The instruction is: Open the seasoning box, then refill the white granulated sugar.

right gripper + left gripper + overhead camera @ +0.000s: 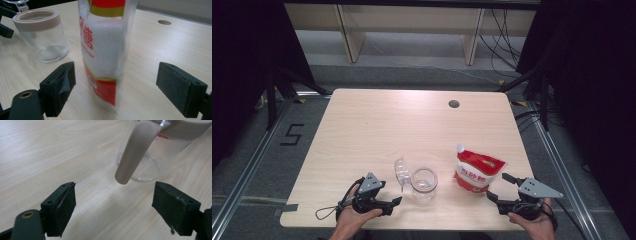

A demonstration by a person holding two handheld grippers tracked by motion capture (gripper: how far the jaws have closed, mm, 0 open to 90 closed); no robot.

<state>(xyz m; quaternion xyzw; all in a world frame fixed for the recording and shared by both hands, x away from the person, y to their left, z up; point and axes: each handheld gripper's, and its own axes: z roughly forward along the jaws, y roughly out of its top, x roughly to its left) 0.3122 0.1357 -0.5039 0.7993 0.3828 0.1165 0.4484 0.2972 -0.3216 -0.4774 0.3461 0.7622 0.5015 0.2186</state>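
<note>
A clear glass jar (pixel 424 185) with a beige rim stands near the table's front edge, its hinged clear lid (pixel 402 172) flipped open to its left. My left gripper (pixel 392 204) is open just left of the jar. In the left gripper view a beige lid tab (pixel 132 152) hangs in front of the jar (pixel 147 167), ahead of my open left gripper (pixel 113 205). A red and white pouch of white granules (pixel 477 171) stands right of the jar. My right gripper (pixel 499 186) is open beside it. The pouch (pixel 107 50) stands between the jaws of my right gripper (pixel 116 87), untouched.
The light wooden table (pixel 377 130) has a round cable hole (pixel 454 104) at the back right. In the right gripper view the jar (pixel 42 35) stands left of the pouch. Dark curtains and floor rails flank the table.
</note>
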